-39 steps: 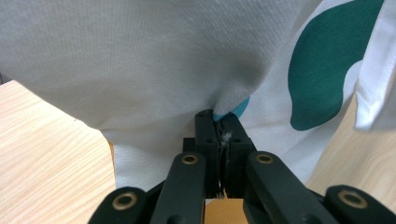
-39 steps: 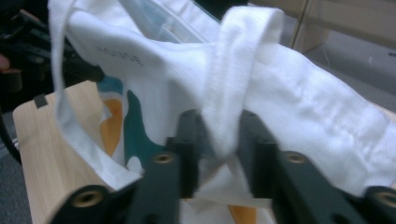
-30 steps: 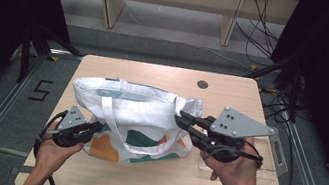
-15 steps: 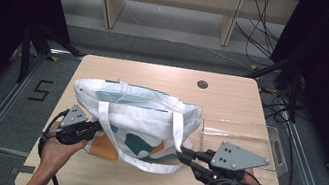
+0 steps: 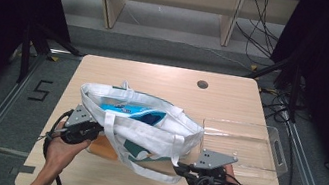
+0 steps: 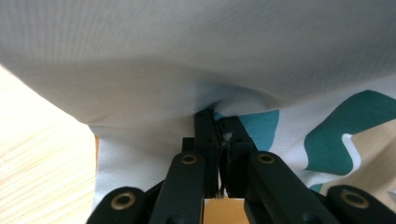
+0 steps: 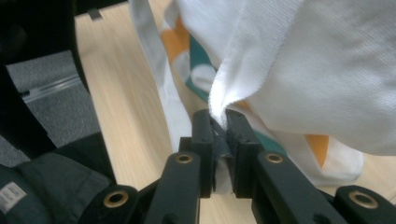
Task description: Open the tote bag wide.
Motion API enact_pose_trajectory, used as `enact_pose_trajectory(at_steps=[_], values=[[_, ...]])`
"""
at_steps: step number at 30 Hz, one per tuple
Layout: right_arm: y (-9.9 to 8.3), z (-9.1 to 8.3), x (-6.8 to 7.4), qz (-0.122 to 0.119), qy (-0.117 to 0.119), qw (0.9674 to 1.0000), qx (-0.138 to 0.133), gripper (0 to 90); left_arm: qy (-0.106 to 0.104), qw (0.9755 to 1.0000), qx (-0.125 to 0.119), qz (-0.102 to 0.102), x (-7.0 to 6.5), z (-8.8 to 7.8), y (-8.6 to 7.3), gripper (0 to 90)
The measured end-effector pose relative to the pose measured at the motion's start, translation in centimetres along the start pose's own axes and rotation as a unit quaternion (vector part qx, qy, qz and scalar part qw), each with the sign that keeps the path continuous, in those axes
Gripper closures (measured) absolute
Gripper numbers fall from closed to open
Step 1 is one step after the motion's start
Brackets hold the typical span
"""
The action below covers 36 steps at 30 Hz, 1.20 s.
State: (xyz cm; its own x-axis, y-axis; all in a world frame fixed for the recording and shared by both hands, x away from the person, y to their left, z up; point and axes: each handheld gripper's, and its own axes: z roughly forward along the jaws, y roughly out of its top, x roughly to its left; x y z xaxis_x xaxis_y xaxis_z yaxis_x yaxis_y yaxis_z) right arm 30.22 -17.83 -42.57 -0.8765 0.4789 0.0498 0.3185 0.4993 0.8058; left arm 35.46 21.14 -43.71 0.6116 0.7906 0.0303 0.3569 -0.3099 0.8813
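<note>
Left tool (image 5: 86,130) stays clamped on the tote bag's (image 5: 146,130) left side near the table's (image 5: 164,80) front-left; the right tool (image 5: 185,169), pinching the bag's right edge, has dropped from mid-air to the front edge. That lowers the bag's mouth, tipping it open, with a blue packet (image 5: 131,112) inside. Right of it, an empty clear tray (image 5: 278,157) crowds the right edge.
</note>
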Motion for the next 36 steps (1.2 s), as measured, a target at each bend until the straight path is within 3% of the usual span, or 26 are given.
enact_pose_trajectory(at_steps=[1, 2, 3, 5, 6, 7, 8, 9, 10, 11, 12, 13, 14, 15, 16, 19, 20, 21, 22, 24, 27, 28, 30, 32, 35, 36], values=[[-0.2, 0.2, -0.2, 0.002, 0.0, 1.0, 0.008, 83.4, -0.001, 0.9999, 0.002, -0.012, -0.1, 0.0, -0.2, 86.7], [-0.4, 0.5, -0.2, 0.007, -0.006, 0.9999, 0.01, 83.4, 0.002, 0.9998, 0.006, 0.018, 0.2, 0.0, -0.2, 86.5], [-0.5, 0.7, -0.4, 0.003, -0.002, 0.9999, 0.016, 83.4, -0.002, 1.0, 0.005, -0.005, -0.1, 0.2, -0.5, 86.4], [-0.8, 1.0, -0.6, 0.019, -0.002, 0.9996, 0.02, 83.1, -0.001, 0.9998, 0.018, -0.008, -0.1, 0.3, -1.0, 86.3], [-0.8, 1.1, -0.7, 0.017, -0.001, 0.9997, 0.016, 82.9, -0.002, 0.9996, 0.022, 0.015, 0.1, 0.3, -1.2, 86.8], [-0.8, 1.0, -0.7, 0.019, 0.001, 0.9996, 0.02, 82.6, -0.001, 0.9996, 0.027, 0.007, -0.1, 0.4, -1.5, 87.1], [-0.8, 0.9, -0.7, 0.026, 0.0, 0.9995, 0.019, 81.6, 0.007, 0.9982, 0.043, 0.041, 0.1, 0.3, -1.6, 87.4], [-0.7, 0.8, -0.7, 0.023, 0.001, 0.9997, 0.014, 78.8, 0.006, 0.9987, 0.049, 0.014, -0.4, 0.2, -2.0, 87.6], [-0.6, 0.7, -0.7, 0.029, 0.001, 0.9996, 0.004, 75.1, 0.007, 0.9983, 0.054, 0.018, -0.5, 0.1, -2.2, 87.7], [-0.4, 0.4, -0.7, 0.025, 0.002, 0.9997, -0.004, 72.1, 0.008, 0.9977, 0.055, 0.037, -0.3, 0.0, -2.2, 87.9], [-0.3, -0.1, -0.6, 0.034, -0.003, 0.9994, -0.006, 65.6, 0.005, 0.9981, 0.059, 0.019, -0.4, -0.1, -2.4, 88.0], [0.0, -0.6, -0.6, 0.03, -0.013, 0.9993, -0.017, 60.9, 0.005, 0.9983, 0.056, 0.017, -0.4, -0.1, -2.6, 88.0], [0.3, -1.1, -0.6, 0.034, -0.017, 0.9989, -0.025, 57.7, 0.006, 0.9974, 0.058, 0.043, 0.0, -0.1, -2.6, 88.1], [0.6, -1.8, -0.5, 0.039, -0.02, 0.9985, -0.033, 54.4, 0.005, 0.9981, 0.058, 0.02, -0.2, 0.0, -2.9, 88.0], [1.0, -2.6, -0.6, 0.03, -0.033, 0.9979, -0.047, 50.2, 0.005, 0.998, 0.062, 0.012, -0.2, 0.0, -3.0, 88.0], [2.1, -4.5, -0.7, 0.04, -0.053, 0.9951, -0.074, 44.2, 0.005, 0.9971, 0.068, 0.034, 0.1, 0.0, -3.1, 88.2], [2.5, -4.8, -1.0, 0.036, -0.062, 0.9933, -0.091, 43.3, 0.007, 0.9976, 0.067, 0.014, -0.2, 0.1, -3.2, 88.2], [3.0, -5.1, -1.2, 0.037, -0.064, 0.9929, -0.093, 43.6, 0.014, 0.9973, 0.07, 0.015, -0.3, 0.2, -3.3, 88.2], [3.5, -5.1, -1.4, 0.028, -0.062, 0.9922, -0.104, 43.5, 0.009, 0.997, 0.07, 0.032, -0.1, 0.1, -3.2, 88.2], [4.2, -4.9, -1.4, 0.033, -0.054, 0.9924, -0.105, 43.4, 0.007, 0.9974, 0.071, 0.009, -0.3, 0.2, -3.5, 88.2], [5.4, -3.4, -1.5, 0.007, -0.042, 0.9938, -0.103, 44.4, 0.006, 0.996, 0.086, 0.025, 0.0, 0.2, -4.0, 88.2], [5.8, -2.7, -1.2, 0.017, -0.032, 0.9952, -0.091, 45.3, 0.004, 0.996, 0.087, 0.018, 0.0, 0.2, -4.2, 88.2], [6.1, -1.5, -1.3, -0.006, -0.024, 0.9958, -0.088, 47.9, 0.005, 0.9947, 0.102, -0.003, -0.2, 0.2, -4.6, 88.2], [6.1, -0.5, -1.2, -0.003, -0.018, 0.9973, -0.071, 54.8, 0.007, 0.9945, 0.104, -0.004, -0.2, 0.2, -4.9, 88.2], [5.4, 0.5, -1.5, -0.017, 0.009, 0.9985, -0.051, 68.1, 0.003, 0.9935, 0.114, -0.003, -0.1, 0.3, -5.2, 88.1], [5.1, 0.8, -1.5, -0.01, 0.009, 0.9991, -0.04, 71.8, 0.003, 0.9942, 0.108, -0.003, -0.1, 0.4, -5.3, 88.1]])
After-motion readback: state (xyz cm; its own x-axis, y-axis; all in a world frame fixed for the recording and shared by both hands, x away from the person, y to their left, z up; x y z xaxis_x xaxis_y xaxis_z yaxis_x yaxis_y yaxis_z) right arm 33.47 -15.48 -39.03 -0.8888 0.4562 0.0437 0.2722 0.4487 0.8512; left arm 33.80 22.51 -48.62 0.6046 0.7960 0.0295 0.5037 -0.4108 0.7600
